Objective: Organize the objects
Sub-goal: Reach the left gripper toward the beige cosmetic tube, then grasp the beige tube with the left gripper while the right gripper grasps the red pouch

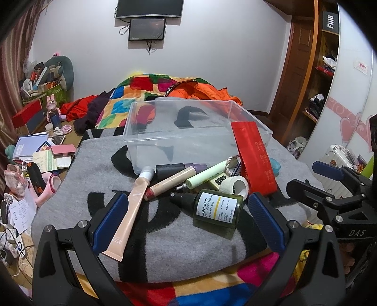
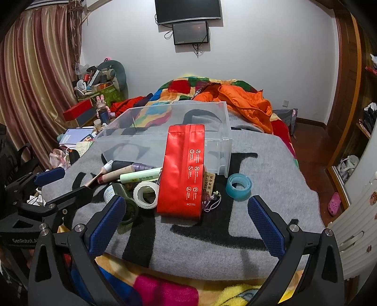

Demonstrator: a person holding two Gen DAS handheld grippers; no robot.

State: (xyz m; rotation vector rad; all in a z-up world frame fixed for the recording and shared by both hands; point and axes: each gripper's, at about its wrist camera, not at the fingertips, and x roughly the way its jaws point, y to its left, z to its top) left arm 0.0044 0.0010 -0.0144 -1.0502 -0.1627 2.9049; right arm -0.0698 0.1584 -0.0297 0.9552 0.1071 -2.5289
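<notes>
Clear plastic bin sits empty on a grey blanket, toiletries heaped before it; left gripper and right gripper hover nearer, jaws wide, empty.

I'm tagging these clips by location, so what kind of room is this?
Most likely a lived-in bedroom: a bed with a colourful patchwork blanket, a wall-mounted TV, striped curtains, and open wardrobe shelves holding clothes.

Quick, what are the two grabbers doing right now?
Left gripper: open, holding nothing.
Right gripper: open, holding nothing.
</notes>
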